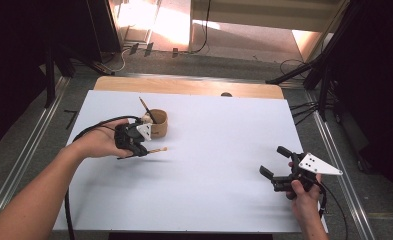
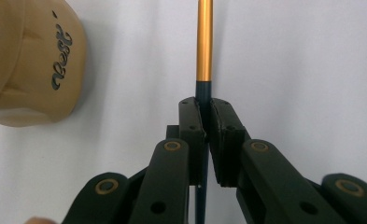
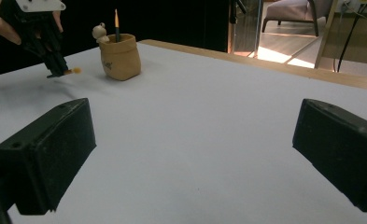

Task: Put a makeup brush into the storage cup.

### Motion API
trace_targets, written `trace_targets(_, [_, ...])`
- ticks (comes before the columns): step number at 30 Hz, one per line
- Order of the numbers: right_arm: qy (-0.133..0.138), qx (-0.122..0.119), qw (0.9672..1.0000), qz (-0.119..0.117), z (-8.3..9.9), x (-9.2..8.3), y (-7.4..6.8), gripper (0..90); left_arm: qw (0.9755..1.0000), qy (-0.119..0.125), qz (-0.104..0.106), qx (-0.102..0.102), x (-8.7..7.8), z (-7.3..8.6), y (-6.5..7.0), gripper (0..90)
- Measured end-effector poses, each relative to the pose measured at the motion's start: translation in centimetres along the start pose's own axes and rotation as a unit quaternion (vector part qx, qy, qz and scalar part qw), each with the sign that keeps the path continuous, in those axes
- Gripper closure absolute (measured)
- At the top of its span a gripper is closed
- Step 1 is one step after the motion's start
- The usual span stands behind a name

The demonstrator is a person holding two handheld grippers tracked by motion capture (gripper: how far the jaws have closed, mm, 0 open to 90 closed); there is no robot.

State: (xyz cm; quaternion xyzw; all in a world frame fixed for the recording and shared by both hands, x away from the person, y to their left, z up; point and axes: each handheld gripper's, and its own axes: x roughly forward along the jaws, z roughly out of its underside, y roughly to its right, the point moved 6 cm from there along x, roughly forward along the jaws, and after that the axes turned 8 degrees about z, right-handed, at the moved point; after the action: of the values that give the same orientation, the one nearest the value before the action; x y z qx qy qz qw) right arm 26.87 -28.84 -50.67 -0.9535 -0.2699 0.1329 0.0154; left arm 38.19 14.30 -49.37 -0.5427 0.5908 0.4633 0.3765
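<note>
Work in hand: we are taking it that we are putting pens into the tan pouch-shaped holder [image 1: 158, 123] at the left of the white table [image 1: 219, 165].
Done so far: we are seeing one dark pen [image 1: 147, 109] already standing tilted in the holder, its tip sticking up past the rim, beside a small figurine [image 3: 99, 32] on the holder's edge.
In progress: we are holding a second pen [image 2: 204, 42], the one with a gold barrel and a dark end, in the left gripper [image 1: 135, 141].
Left to do, as we judge it: we are still needing to tip this pen upright, carry it over the holder's mouth and let it go inside.
Left gripper: we are keeping its jaws pressed together on the pen's dark end; in the left gripper view the pads are pinching the shaft from both sides.
Pen against gripper: the gold barrel is running straight out beyond the jaw tips, and a stretch of dark shaft is trailing back between the linkages.
Pen against holder: the pen is lying roughly level just above the table, just in front of the holder and not touching it; in the left gripper view the holder is sitting off to the left of the barrel.
Right gripper [image 1: 279, 165]: we are resting it well apart at the table's right side, its jaws standing wide with nothing between them.
</note>
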Motion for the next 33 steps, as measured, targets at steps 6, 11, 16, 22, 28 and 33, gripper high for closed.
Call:
trace_targets(6, [0.000,0.001,1.0000,0.000,0.0,0.0,0.0,0.0,0.9994,0.032,0.007,-0.012,-0.7,0.1,0.0,85.5])
trace_targets(11, [0.000,0.004,1.0000,0.003,0.0,-0.1,0.2,0.0,0.9984,0.056,0.004,-0.013,-1.4,-0.1,-0.2,85.5])
trace_targets(16, [-0.001,0.005,1.0000,0.004,0.1,-0.2,0.2,0.0,0.9966,0.081,-0.001,-0.010,-1.9,-0.5,-0.2,85.5])
trace_targets(22, [0.000,0.003,1.0000,0.003,0.1,-0.1,0.2,0.0,0.9923,0.122,-0.004,-0.017,-2.3,-0.7,-0.3,85.5])
trace_targets(28, [-0.001,0.002,1.0000,0.006,0.2,-0.2,0.3,0.0,0.9905,0.136,-0.003,-0.018,-2.3,-0.6,-0.3,85.5])
trace_targets(33, [-0.001,0.002,1.0000,0.009,0.2,-0.2,0.3,0.0,0.9882,0.150,0.002,-0.028,-2.5,-0.6,-0.4,85.4])
